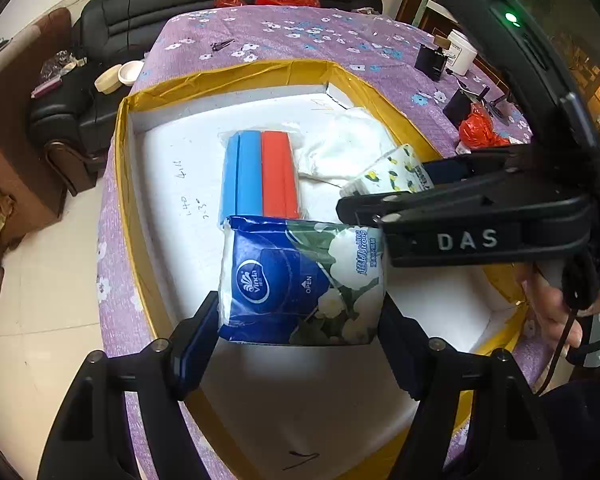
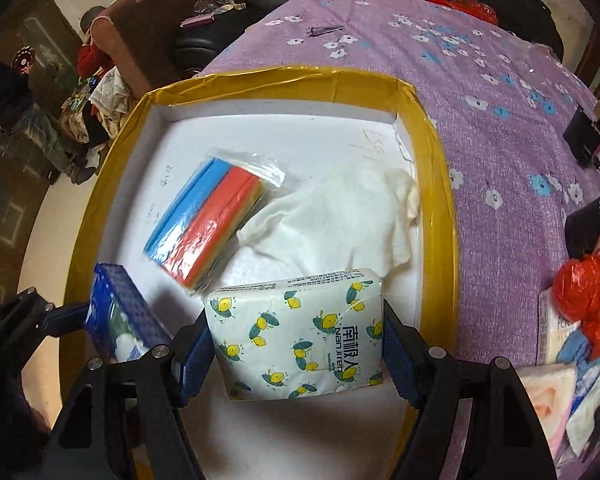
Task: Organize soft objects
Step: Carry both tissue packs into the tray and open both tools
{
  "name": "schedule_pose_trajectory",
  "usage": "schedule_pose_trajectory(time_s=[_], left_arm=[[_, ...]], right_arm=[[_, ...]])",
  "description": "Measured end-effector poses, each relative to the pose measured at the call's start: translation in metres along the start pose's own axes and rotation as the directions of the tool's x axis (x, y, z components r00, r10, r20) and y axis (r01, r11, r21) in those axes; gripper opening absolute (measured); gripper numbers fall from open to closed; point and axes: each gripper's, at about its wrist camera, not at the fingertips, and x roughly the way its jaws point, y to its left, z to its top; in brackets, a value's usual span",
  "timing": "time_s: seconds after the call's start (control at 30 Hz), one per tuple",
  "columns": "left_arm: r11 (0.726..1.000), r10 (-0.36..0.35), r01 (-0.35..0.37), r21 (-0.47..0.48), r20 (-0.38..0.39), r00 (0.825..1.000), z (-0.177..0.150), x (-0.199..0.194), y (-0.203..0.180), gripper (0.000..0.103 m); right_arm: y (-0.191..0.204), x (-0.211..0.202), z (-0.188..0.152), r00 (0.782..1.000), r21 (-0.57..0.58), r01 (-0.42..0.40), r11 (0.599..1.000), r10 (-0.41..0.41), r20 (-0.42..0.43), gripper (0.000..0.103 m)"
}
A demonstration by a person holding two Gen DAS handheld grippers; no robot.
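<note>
Blue-wrapped Vinda tissue pack sits clamped in our left gripper, low centre; our right gripper clamps the lemon-print tissue pack, likewise low centre.

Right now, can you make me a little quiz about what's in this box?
1. True or false: the sponge pack is lying in the yellow-rimmed box.
2. Which tissue pack does the right gripper hold? A) lemon-print tissue pack B) blue Vinda tissue pack
3. Fill in: the cloth in the box is ____ in colour.

Key: 1 true; 2 A; 3 white. The left gripper holds the blue Vinda tissue pack.
</note>
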Motion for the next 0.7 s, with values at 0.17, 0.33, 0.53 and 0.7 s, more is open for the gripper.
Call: schedule_pose_trajectory(time_s=[0.17,0.33,0.53,0.7], left_arm=[[1.000,-0.003,0.003,-0.002,0.016,1.000,0.000,-0.001,0.001,0.075],[0.999,-0.034,0.035,-0.024,0.042,0.999,0.000,-0.006,0.003,0.083],[0.998,-0.048,0.052,-0.037,0.084,0.995,0.002,-0.017,0.005,0.084],[0.997,-0.051,0.057,-0.051,0.122,0.991,0.002,-0.025,0.005,0.086]], right_arm=[[0.001,0.000,0.007,1.000,0.011,-0.002,1.000,0.001,0.012,0.079],[0.001,-0.010,0.008,0.999,0.011,0.002,1.000,-0.002,0.032,0.080],[-0.001,-0.033,0.005,0.995,0.016,0.012,1.000,-0.014,0.097,0.081],[-0.001,-0.054,0.001,0.988,0.026,0.027,0.999,-0.031,0.152,0.081]])
